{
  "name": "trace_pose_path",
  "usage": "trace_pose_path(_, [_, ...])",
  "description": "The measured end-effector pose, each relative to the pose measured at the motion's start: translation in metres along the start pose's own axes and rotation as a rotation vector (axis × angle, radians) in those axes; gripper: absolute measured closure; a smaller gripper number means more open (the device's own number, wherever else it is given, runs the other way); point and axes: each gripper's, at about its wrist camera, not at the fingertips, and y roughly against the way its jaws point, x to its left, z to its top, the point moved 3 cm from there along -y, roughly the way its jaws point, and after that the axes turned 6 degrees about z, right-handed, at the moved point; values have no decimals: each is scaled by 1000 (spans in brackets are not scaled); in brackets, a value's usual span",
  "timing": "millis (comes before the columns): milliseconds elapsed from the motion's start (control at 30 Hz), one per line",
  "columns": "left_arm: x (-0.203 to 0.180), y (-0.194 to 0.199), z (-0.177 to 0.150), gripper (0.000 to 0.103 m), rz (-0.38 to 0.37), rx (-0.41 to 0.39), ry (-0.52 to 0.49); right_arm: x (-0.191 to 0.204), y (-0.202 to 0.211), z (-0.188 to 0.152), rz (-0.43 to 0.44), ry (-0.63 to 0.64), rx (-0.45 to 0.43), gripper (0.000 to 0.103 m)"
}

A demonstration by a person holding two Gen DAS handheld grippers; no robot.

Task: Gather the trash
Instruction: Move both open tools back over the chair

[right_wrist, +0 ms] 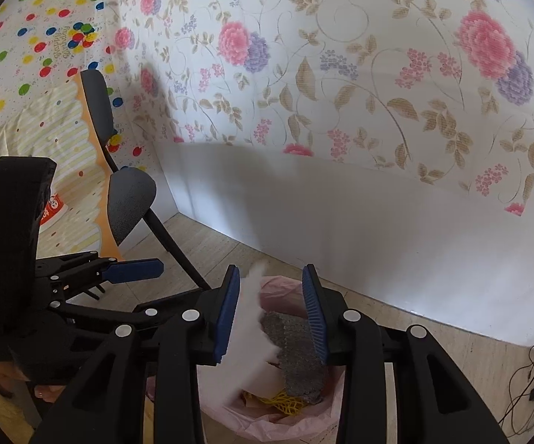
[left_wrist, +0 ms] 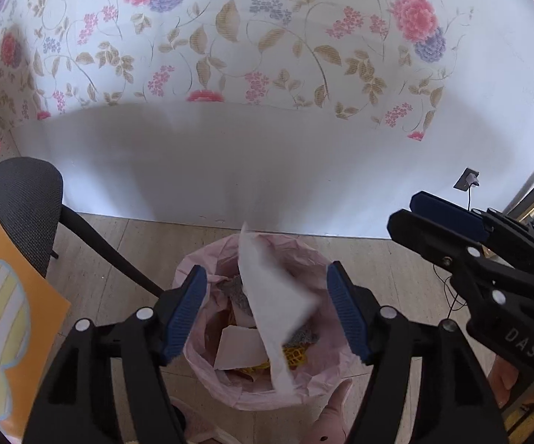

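Observation:
A bin lined with a pink bag [left_wrist: 200, 259] stands on the floor by the wall, right under both grippers. My left gripper [left_wrist: 267, 270] is open above it. A white paper sheet [left_wrist: 274, 303] hangs loose and blurred between its fingers, touching neither pad. In the bag lie a grey textured piece [left_wrist: 235, 292], more white paper and yellow netting [left_wrist: 294, 355]. My right gripper [right_wrist: 270, 272] is open over the same pink bag [right_wrist: 267, 421], with the white sheet [right_wrist: 248, 318] and the grey piece [right_wrist: 292, 351] seen through its gap. The left wrist view shows nothing in the right gripper [left_wrist: 403, 211].
A black mesh chair [left_wrist: 22, 207] stands left of the bin, one leg slanting toward it. An orange-edged tablecloth [left_wrist: 0, 314] hangs at the far left. A wall socket [left_wrist: 466, 181] with a cable is at the right. A pink plush slipper [left_wrist: 333, 418] sits beside the bin.

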Motion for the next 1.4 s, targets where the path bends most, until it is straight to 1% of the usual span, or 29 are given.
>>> trace_pose_path(67, [5,1,0,37,14,-4,20,0,0,-1,1,-4,3,66])
trace_pose_path(167, [17,9,0,37,72,-23,40,2,1,-1,9,-8,3,66])
trace_pose_path(300, [47,30,2,37,143,-70,122,13,1,6,28,5,-8,66])
trace_pose_path(400, [69,49,-1,37,202,-102,175,30,0,12,56,27,-19,65])
trace_pose_path(567, [113,79,-12,37,284,-141,289,72,1,29,127,88,-50,65])
trace_pose_path(667, [141,97,-24,37,346,-158,347,105,-1,44,172,140,-68,65])
trace_pose_path(767, [173,123,-36,37,416,-185,418,137,-7,57,225,181,-77,64])
trace_pose_path(833, [199,148,-48,37,502,-206,467,162,-15,63,261,216,-76,63])
trace_pose_path(900, [220,172,-60,37,570,-215,507,187,-25,66,303,242,-57,62])
trace_pose_path(1067, [277,248,-110,37,784,-233,634,261,-53,68,421,316,-1,62])
trace_pose_path(1133, [298,276,-135,37,841,-223,716,288,-61,67,471,329,22,62])
trace_pose_path(1200, [314,299,-158,37,882,-221,782,315,-66,66,510,356,29,62])
trace_pose_path(1333, [342,329,-194,37,971,-186,857,359,-78,62,565,389,55,61])
trace_pose_path(1400, [353,337,-208,37,999,-171,878,381,-85,59,589,412,73,61])
